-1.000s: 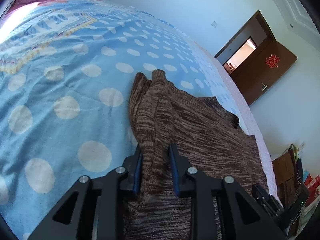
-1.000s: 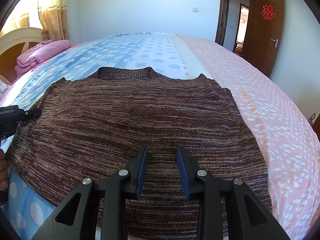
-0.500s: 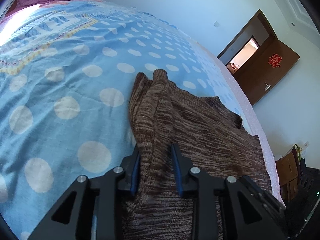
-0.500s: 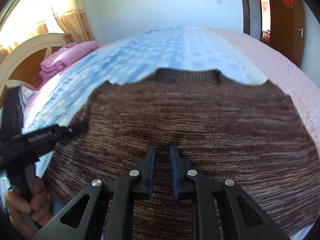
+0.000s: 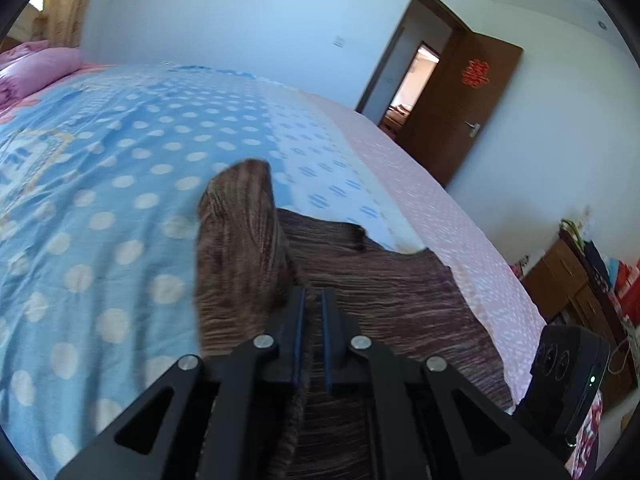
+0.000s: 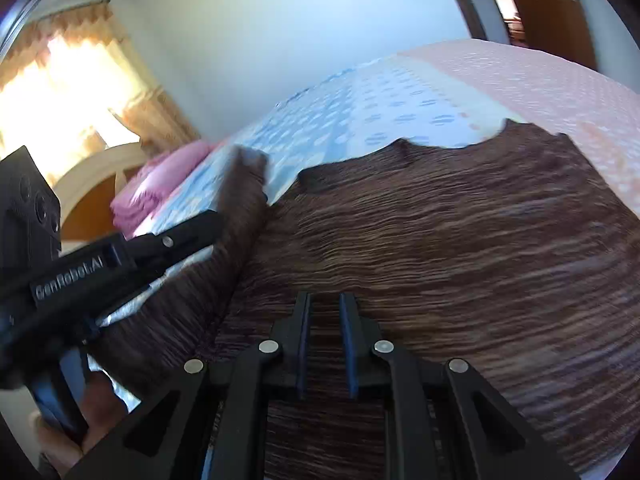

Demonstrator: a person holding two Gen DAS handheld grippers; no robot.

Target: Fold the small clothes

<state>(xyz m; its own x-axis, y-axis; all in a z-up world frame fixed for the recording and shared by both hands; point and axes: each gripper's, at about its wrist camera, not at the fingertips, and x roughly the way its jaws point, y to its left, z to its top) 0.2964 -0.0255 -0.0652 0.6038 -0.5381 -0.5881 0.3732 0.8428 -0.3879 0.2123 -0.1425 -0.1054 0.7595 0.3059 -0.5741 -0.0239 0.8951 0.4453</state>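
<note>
On the bed [image 5: 120,208], my left gripper [image 5: 313,300] is clamped on the sweater's [image 6: 460,248] left edge, lifting it into a raised fold. My right gripper [image 6: 324,304] pinches the near hem, jaws almost closed. The rest lies flat.

"GenRobot.AI" on left tool [image 6: 100,272]; red door sign [image 5: 475,73] unreadable
</note>
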